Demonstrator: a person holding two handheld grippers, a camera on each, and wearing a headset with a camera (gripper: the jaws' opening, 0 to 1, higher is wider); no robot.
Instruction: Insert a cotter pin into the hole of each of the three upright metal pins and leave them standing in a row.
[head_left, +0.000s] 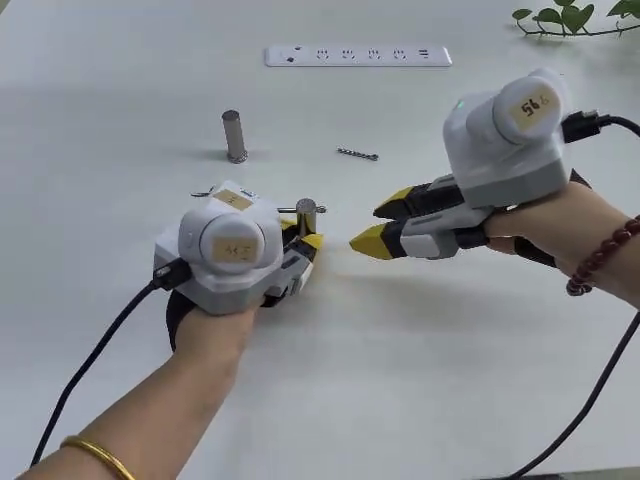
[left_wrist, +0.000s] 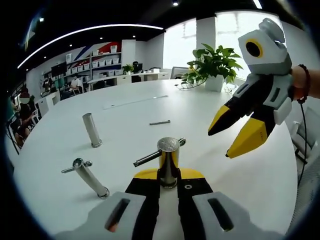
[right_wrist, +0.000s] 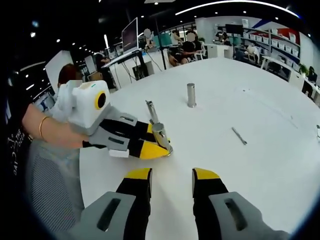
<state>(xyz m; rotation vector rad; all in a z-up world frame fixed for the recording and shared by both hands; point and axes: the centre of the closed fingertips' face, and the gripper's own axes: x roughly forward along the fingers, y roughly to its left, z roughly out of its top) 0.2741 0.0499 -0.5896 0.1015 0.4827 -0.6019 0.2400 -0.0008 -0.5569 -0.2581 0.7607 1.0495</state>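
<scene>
Head view: left gripper (head_left: 305, 246) clamps the held pin (head_left: 306, 213); right gripper (head_left: 365, 227), jaws parted and empty, sits just beside it. Left gripper view: cotter pin (left_wrist: 147, 158) crosses the held pin; bare pin (left_wrist: 92, 130) stands beyond. Right gripper view: own jaws apart, facing it

We log two matching handheld units, left gripper (head_left: 308, 243) and right gripper (head_left: 365, 227). Both have white-grey bodies, black jaws and yellow tips. A handwritten yellowish sticker (head_left: 530, 105) sits on each round top. The left cable (head_left: 100, 350) is black and exits at 7 o'clock. The right cable (head_left: 605, 122) is black and exits at 3 o'clock. There is a gold bangle (head_left: 95, 455) on the left wrist and a dark red bead bracelet (head_left: 600, 258) on the right.
</scene>
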